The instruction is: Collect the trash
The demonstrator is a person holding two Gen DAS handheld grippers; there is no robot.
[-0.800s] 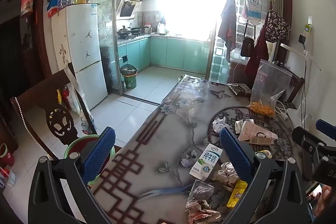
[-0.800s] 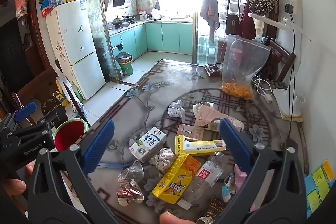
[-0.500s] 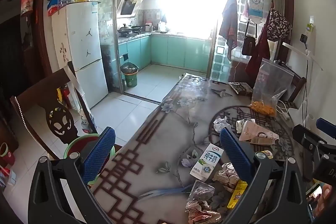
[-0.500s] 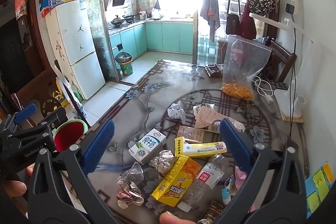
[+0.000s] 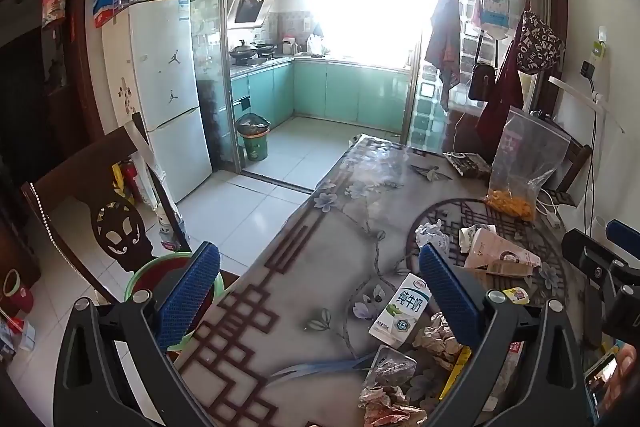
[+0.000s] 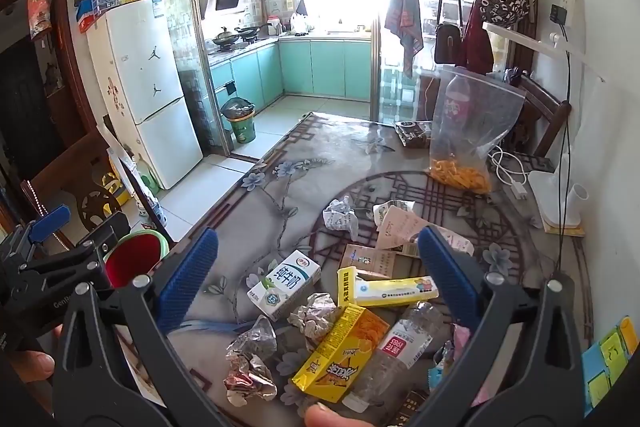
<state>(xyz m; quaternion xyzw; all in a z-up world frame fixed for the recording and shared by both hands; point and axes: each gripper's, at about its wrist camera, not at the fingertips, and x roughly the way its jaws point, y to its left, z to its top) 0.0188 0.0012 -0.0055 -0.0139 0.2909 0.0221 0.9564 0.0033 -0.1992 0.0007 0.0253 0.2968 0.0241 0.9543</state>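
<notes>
White two-door fridge (image 6: 148, 95) stands left of the teal kitchen cabinets (image 6: 320, 69). Green lidded waste bin (image 6: 240, 125) on the tiled floor just beside the sliding glass door. Clear zip bag holding orange snacks (image 6: 466, 147) upright at the tabletop's (image 6: 312, 155) far right; white charger cable (image 6: 510, 173) just beside it. Dark carved wooden chair (image 5: 88, 211) at left.

Glossy table (image 6: 280, 163); crumpled foil (image 6: 250, 375); clear plastic bottle (image 6: 400, 351).

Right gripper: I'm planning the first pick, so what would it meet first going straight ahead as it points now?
Probably the milk carton or crumpled wrappers on the table, between the open right gripper jaws; depth is unclear.
</notes>
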